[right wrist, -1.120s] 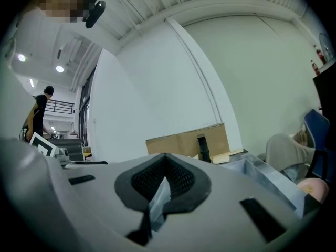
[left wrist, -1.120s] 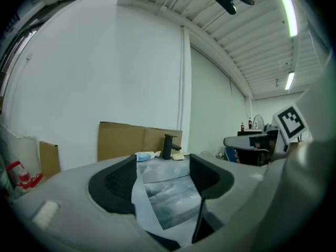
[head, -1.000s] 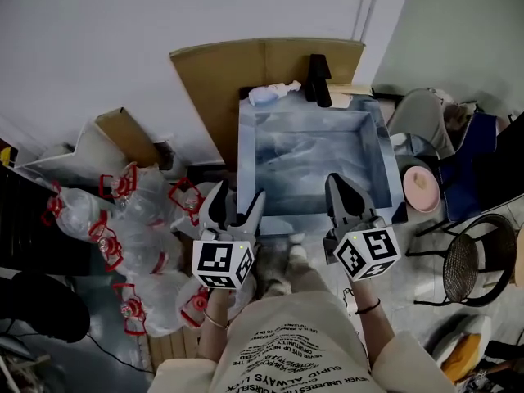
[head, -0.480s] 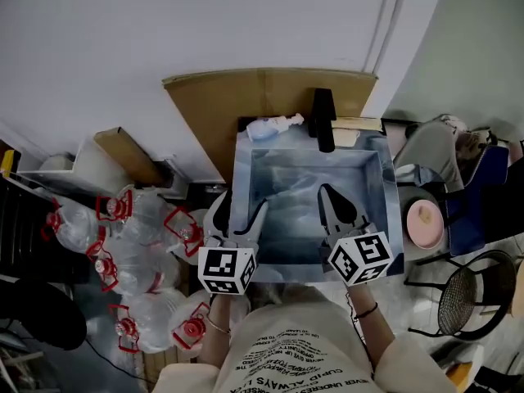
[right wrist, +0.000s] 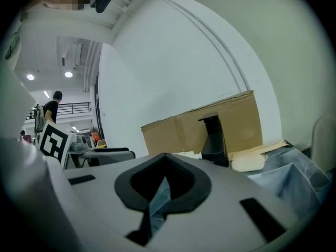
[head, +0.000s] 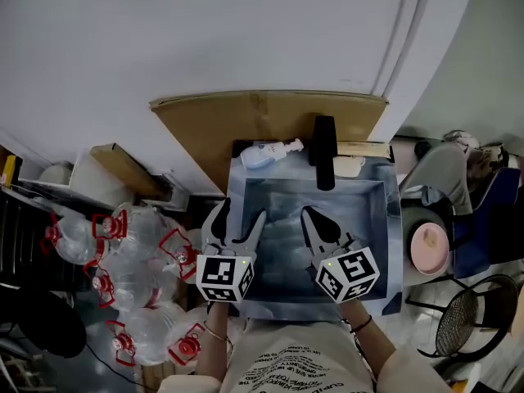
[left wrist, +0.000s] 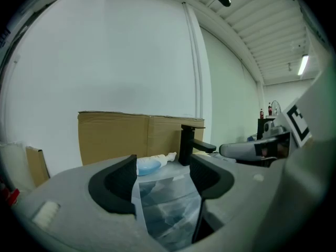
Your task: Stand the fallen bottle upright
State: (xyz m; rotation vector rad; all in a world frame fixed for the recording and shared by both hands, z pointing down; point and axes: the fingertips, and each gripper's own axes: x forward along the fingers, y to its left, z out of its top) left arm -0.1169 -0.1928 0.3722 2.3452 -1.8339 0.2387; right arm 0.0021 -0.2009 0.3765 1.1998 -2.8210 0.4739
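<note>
The fallen bottle (head: 266, 154), clear with blue liquid and a white pump top, lies on its side on the back rim of the plastic-wrapped sink (head: 391, 219), just left of the black faucet (head: 325, 150). In the left gripper view the bottle (left wrist: 152, 163) shows straight ahead, some way off. My left gripper (head: 236, 219) hovers over the sink's front left edge, open and empty. My right gripper (head: 315, 219) is beside it over the basin, with its jaws shut on nothing. In the right gripper view the faucet (right wrist: 214, 138) stands ahead.
A cardboard sheet (head: 262, 117) leans on the wall behind the sink. A pale soap bar (head: 348, 167) lies right of the faucet. Several large clear jugs with red handles (head: 131, 252) crowd the floor at the left. A pink basin (head: 430, 248) and a chair (head: 446, 170) are at the right.
Both grippers have moved forward from the sink's near edge to over the basin, closer to the bottle and faucet. Their jaws look unchanged.
</note>
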